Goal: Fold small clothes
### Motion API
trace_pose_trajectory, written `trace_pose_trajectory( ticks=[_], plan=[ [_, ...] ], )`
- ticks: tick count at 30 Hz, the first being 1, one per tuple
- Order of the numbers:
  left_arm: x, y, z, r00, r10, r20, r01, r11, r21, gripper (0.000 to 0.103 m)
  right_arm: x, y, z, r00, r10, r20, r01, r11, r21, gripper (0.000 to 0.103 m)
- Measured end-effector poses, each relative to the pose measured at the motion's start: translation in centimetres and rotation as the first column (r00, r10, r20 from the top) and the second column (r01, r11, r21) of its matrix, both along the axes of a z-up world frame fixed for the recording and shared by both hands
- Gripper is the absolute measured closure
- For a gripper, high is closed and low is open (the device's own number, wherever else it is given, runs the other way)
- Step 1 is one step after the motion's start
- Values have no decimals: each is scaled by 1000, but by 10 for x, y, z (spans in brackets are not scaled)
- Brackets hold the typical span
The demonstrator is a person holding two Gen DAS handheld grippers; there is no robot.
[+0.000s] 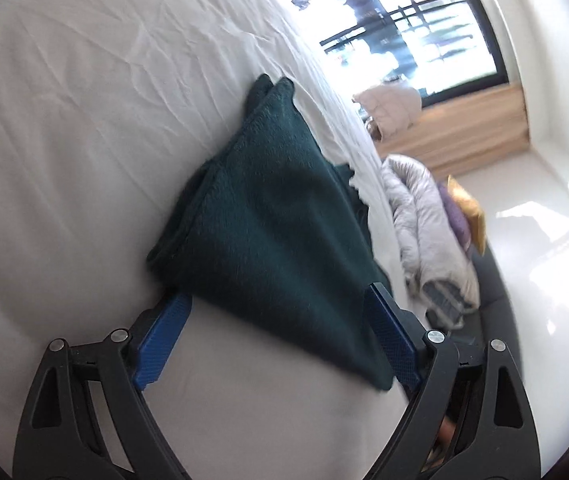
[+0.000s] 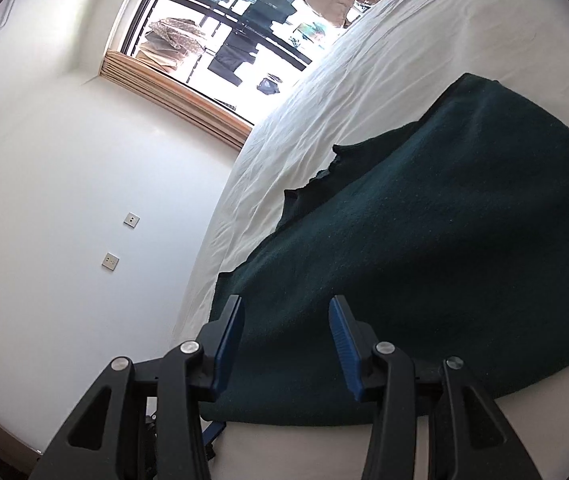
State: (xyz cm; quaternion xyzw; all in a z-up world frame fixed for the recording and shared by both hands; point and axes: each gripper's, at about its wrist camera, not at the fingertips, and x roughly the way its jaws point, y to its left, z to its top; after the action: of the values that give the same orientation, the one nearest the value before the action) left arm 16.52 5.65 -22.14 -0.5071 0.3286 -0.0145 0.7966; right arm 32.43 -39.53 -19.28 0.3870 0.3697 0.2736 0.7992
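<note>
While both grippers point across a white bed [image 1: 84, 128], a dark green cloth [image 1: 268, 216] lies folded on the sheet.

Cloth: fuzzy, dark green, folded into layers; in the left view it narrows to a point far from the camera, with stacked edges showing along its left side.
Cloth place: flat on the bed near the edge that faces the window [image 2: 212, 36]; in the right view it spreads wide over the sheet, its ragged layered edge toward the wall [image 2: 64, 200].
Left gripper [image 1: 280, 304]: jaws spread wide, blue pads on either side of the cloth's near edge; the cloth lies over both tips, and neither pad presses it.
Right gripper [image 2: 284, 320]: jaws partly apart, hanging over the cloth's near edge; cloth shows in the gap, and the pads do not pinch it.
Bed: white sheet, lightly creased, bare beyond the cloth.
Quilt [image 1: 420, 216]: pale, padded, bunched beyond the bed's edge in the left view, with purple and yellow fabric beside it.
Wall: white, carrying two small sockets [image 2: 110, 261].
Window: dark-framed, wooden sill, clothes hanging outside.
</note>
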Motion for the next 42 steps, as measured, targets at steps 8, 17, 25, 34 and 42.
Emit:
trace_pose_trajectory(
  ticks=[8,17,25,34,42],
  plan=[
    [38,13,-8,997,81,14,-79,990,-120,56,33,7,6,1000,25,-14,-25,999,24,66],
    [56,33,-10,999,47,29,-46,999,-8,85,86,34,-18,989,35,-145,-38,999,-18,85],
    [71,20,21,994,-48,102,27,980,195,90,99,52,-45,969,54,-240,-83,990,-111,103],
    [89,-16,72,972,-154,180,76,922,379,93,98,64,-51,978,57,-203,-104,968,-230,103],
    [120,-110,129,892,-397,214,188,759,623,93,90,-2,-19,984,101,-144,-90,993,80,39]
  ],
)
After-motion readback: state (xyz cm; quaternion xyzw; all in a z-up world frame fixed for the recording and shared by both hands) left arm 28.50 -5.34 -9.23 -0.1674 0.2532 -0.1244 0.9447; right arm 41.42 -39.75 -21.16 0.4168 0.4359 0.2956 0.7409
